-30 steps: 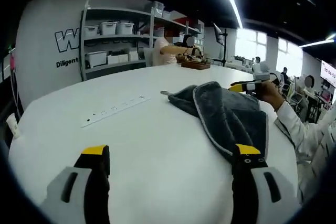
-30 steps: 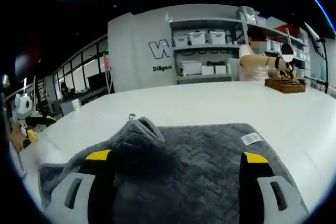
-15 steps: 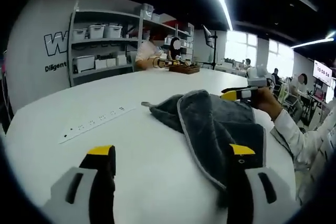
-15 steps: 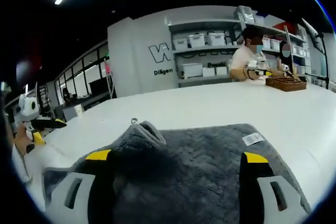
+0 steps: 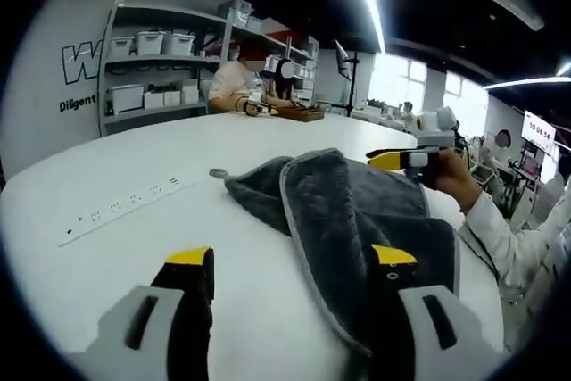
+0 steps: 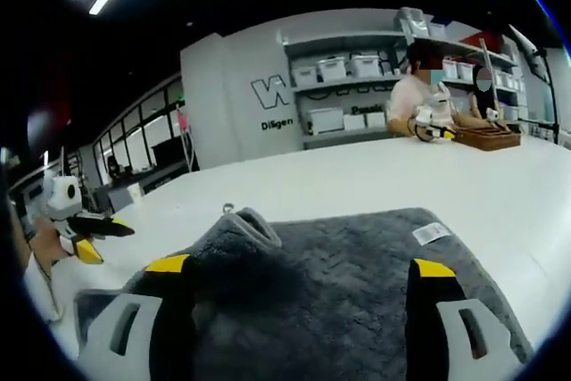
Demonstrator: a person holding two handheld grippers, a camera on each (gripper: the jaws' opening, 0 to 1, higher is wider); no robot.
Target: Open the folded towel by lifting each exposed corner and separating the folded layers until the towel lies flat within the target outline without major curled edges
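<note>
A plush grey towel point(image 5: 357, 211) with a lighter piped hem is seen lying rumpled and folded on a smooth white round table point(image 5: 134, 167). In the right gripper view its quilted pile, a white label point(image 6: 430, 235) and a small hanging loop point(image 6: 230, 209) are made out. The left gripper point(image 5: 290, 265) is held with jaws spread wide, one jaw over the towel's near edge; the right gripper point(image 6: 301, 269) is likewise spread over the cloth. A flat white power strip point(image 5: 120, 208) is shown in the left gripper view.
</note>
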